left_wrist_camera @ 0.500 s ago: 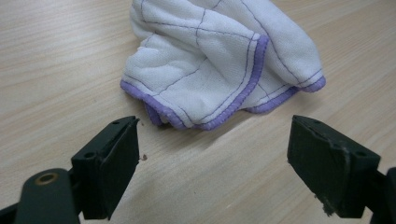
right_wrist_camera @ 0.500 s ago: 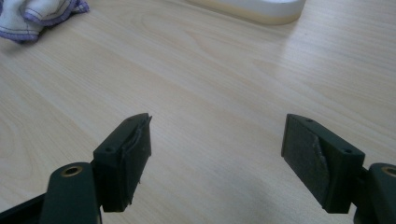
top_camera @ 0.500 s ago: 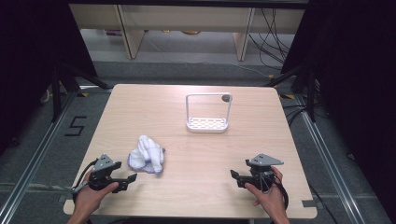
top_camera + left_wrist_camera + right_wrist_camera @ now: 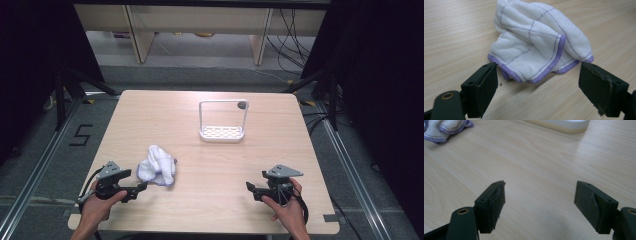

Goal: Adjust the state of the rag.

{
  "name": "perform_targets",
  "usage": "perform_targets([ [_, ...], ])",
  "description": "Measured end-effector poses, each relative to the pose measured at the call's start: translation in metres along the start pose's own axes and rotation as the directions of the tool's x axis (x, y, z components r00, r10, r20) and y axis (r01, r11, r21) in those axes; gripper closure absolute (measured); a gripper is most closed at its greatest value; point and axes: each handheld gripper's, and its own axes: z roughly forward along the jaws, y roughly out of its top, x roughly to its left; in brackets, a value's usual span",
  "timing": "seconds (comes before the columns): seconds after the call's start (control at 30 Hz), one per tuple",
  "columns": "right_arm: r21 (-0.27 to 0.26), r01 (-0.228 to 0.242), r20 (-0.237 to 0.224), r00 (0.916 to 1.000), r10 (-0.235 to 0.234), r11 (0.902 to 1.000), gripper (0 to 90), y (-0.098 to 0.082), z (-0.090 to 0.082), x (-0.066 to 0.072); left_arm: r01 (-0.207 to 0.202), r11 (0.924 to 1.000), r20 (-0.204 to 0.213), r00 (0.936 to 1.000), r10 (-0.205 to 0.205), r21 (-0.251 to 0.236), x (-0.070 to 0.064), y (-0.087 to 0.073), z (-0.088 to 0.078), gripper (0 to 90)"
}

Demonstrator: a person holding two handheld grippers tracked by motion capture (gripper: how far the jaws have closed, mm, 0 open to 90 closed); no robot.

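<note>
Two tools with spread, empty jaws: cloth point(image 4: 536, 47) lies on the desk point(image 4: 210, 165) just ahead of the left tool point(image 4: 140, 188); advance low, straddle the purple hem, then close; right tool point(image 4: 250, 189) idles.

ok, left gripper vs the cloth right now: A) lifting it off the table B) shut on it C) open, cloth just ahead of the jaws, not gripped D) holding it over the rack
C: the left gripper has its jaws spread wide, and the white cloth lies flat on the table just beyond them, ungripped.
</note>
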Motion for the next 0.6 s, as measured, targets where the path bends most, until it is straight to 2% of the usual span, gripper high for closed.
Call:
perform_targets([
  [0.23,0.001,0.004,0.001,1.0000,-0.004,1.0000,25.6,0.000,0.001,0.000,0.016,0.9993,0.004,0.9999,-0.016,-0.035,0.003,0.016,0.007,15.8],
  [0.4,0.001,0.009,0.009,0.9999,-0.009,1.0000,25.6,0.001,0.000,0.000,0.053,0.9972,-0.002,0.9986,-0.053,-0.052,0.008,0.033,0.020,15.8],
  [0.57,-0.001,0.007,-0.014,0.9999,-0.007,1.0000,25.6,0.001,0.000,-0.002,0.069,0.9973,-0.019,0.9974,-0.070,-0.023,0.014,0.047,0.033,16.8],
  [0.6,0.001,0.008,-0.024,0.9997,-0.008,1.0000,25.6,0.001,0.000,-0.002,0.059,0.9982,-0.029,0.9978,-0.060,-0.010,0.016,0.049,0.034,16.8],
])
